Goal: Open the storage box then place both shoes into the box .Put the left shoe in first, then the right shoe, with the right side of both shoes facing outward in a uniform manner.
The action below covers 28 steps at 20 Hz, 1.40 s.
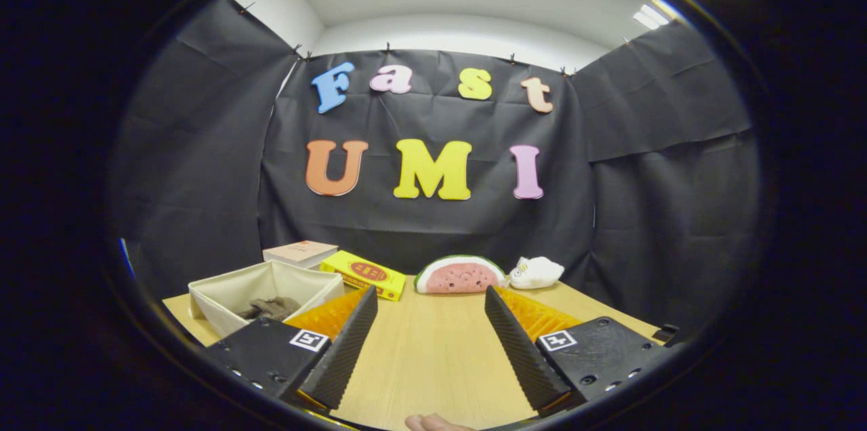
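Wooden desk [427, 356] is lying bare under the gripper [431, 301], which is hanging wide open, holding nothing; at eleven o'clock, the bin [261, 289] risks being mistaken for the storage box.

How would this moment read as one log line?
gripper: open, nothing between fingers | storage box: open, beyond left finger, dark item inside | table: bare ahead

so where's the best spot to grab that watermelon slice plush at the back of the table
Judging by its pose, take the pink-and-green watermelon slice plush across its thickness at the curved green rim, coming from above: it stands on its flat edge, face toward the open gripper, and looks too wide to span.
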Each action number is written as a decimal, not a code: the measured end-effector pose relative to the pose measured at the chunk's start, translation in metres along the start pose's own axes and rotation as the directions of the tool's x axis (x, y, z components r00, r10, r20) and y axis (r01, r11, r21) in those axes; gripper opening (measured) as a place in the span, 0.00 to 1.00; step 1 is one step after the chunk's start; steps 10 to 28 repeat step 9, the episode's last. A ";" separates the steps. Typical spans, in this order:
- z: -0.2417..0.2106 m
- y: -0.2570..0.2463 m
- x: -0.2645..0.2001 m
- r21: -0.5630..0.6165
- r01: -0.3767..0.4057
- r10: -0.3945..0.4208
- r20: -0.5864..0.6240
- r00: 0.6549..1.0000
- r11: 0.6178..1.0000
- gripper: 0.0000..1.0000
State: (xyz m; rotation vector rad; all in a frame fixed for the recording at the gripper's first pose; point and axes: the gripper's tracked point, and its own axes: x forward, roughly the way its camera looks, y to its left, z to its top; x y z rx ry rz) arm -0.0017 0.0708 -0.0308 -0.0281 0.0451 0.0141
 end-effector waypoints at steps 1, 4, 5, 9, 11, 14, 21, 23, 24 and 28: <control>-0.001 -0.002 0.000 0.006 0.001 -0.001 -0.003 1.000 1.000 0.96; -0.005 -0.006 0.001 0.047 0.005 -0.004 -0.023 1.000 0.999 0.95; -0.005 -0.006 0.000 0.045 -0.001 0.002 -0.031 1.000 0.999 0.95; -0.002 -0.015 -0.001 0.043 0.018 -0.018 0.003 1.000 0.999 0.95; -0.002 -0.015 -0.001 0.043 0.018 -0.018 0.003 1.000 0.999 0.95; -0.002 -0.015 -0.001 0.043 0.018 -0.018 0.003 1.000 0.999 0.95; -0.002 -0.015 -0.001 0.043 0.018 -0.018 0.003 1.000 0.999 0.95; -0.002 -0.015 -0.001 0.043 0.018 -0.018 0.003 1.000 0.999 0.95; -0.002 -0.015 -0.001 0.043 0.018 -0.018 0.003 1.000 0.999 0.95; -0.002 -0.015 -0.001 0.043 0.018 -0.018 0.003 1.000 0.999 0.95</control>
